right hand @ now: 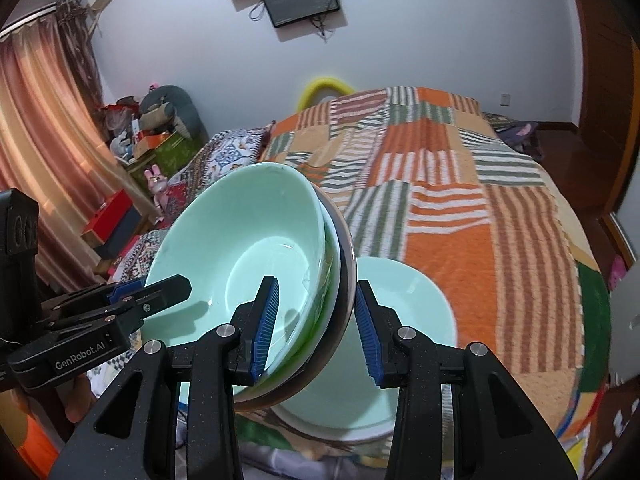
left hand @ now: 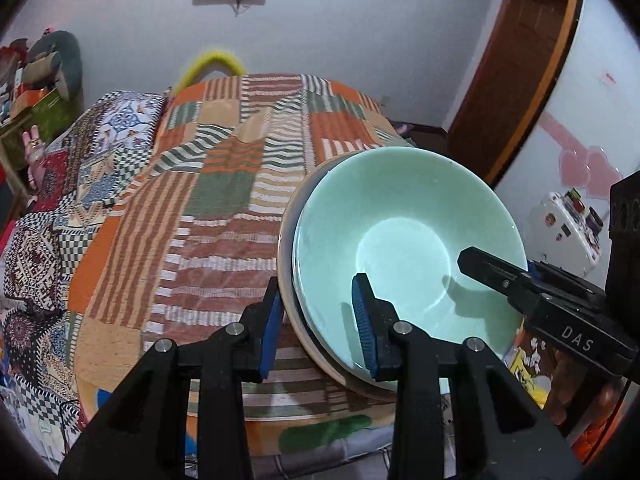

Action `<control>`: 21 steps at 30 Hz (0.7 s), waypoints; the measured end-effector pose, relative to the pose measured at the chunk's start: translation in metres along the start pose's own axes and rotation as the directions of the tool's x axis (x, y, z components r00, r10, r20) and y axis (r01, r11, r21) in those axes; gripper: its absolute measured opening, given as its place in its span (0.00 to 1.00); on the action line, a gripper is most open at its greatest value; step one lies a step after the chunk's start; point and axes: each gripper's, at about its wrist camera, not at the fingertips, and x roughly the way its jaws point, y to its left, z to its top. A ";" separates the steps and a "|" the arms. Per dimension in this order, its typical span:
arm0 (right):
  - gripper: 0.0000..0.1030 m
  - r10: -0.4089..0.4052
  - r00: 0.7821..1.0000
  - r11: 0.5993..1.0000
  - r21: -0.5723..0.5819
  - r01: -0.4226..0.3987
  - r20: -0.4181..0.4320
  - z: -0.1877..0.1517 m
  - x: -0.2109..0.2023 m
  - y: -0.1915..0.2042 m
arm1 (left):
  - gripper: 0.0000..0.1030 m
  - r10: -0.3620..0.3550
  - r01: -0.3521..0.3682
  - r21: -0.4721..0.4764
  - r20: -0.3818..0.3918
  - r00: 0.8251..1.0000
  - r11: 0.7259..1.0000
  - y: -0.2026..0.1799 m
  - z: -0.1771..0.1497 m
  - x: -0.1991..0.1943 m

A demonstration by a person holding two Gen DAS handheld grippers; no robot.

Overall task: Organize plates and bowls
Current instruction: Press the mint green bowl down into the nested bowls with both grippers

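A stack of nested pale green bowls [left hand: 404,240] with a grey outer bowl is held tilted above the patchwork bed. My left gripper [left hand: 318,324] straddles the stack's near rim, one finger inside the top bowl and one outside, jaws wide with a gap. My right gripper [right hand: 316,328] straddles the opposite rim of the same stack [right hand: 248,248] the same way, and it also shows in the left wrist view [left hand: 520,284]. A pale green plate [right hand: 396,344] lies on the bed below the stack.
The bed [left hand: 224,184] has an orange, green and white patchwork blanket [right hand: 460,216]. Cluttered boxes and toys [right hand: 156,140] stand at the left by a curtain. A wooden door [left hand: 520,72] is at the right.
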 end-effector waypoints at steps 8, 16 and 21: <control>0.34 -0.034 0.999 0.999 0.041 0.035 -0.017 -0.010 -0.006 -0.020 | 0.33 -0.021 0.023 0.038 -0.056 0.998 0.999 -0.021 -0.006 0.021; 0.34 -0.048 0.997 0.996 0.073 0.053 -0.064 -0.023 0.001 -0.034 | 0.33 -0.020 0.025 0.046 -0.117 0.993 0.999 -0.024 -0.012 0.042; 0.34 -0.049 0.995 0.995 0.087 0.056 -0.084 -0.027 0.007 -0.039 | 0.33 -0.016 0.023 0.044 -0.156 0.988 0.999 -0.023 -0.016 0.055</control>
